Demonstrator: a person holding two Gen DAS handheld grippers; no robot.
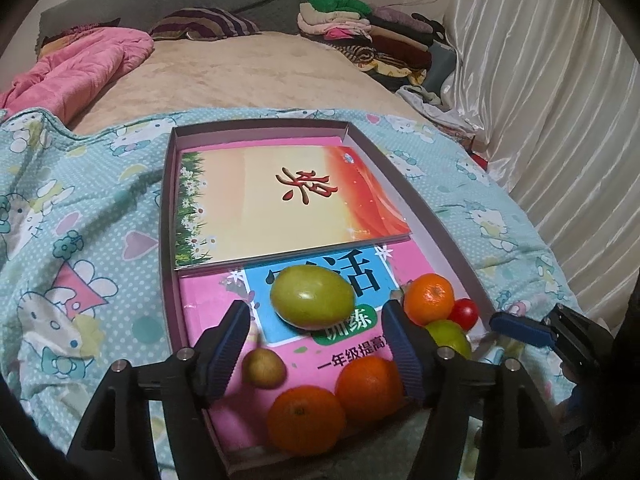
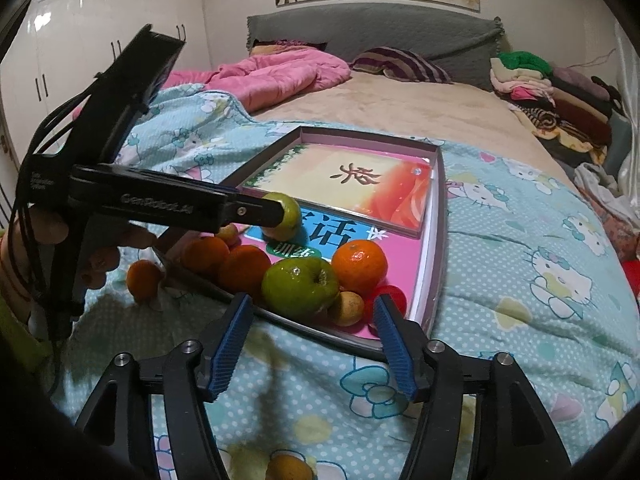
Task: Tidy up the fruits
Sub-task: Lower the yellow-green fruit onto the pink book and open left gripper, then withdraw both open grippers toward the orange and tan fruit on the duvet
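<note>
A shallow box (image 1: 167, 208) (image 2: 439, 216) lies on the bedspread with two books in it and several fruits on the pink book. In the left wrist view my left gripper (image 1: 315, 314) stands open around a green oval fruit (image 1: 312, 296), with gaps on both sides. Two oranges (image 1: 370, 388) and a small yellowish fruit (image 1: 264, 368) lie nearer. In the right wrist view my right gripper (image 2: 313, 304) is open at the box's near edge around a green apple (image 2: 300, 288), not touching it. An orange (image 2: 360, 266) and a red tomato (image 2: 387, 294) sit beside the apple.
One orange (image 2: 144, 280) lies outside the box on the blue patterned bedspread (image 2: 520, 280), another (image 2: 288, 468) below my right gripper. A pink quilt (image 2: 280, 76), a striped pillow (image 2: 400, 64) and piled clothes (image 2: 552, 96) are at the bed's far end. A curtain (image 1: 560, 100) hangs right.
</note>
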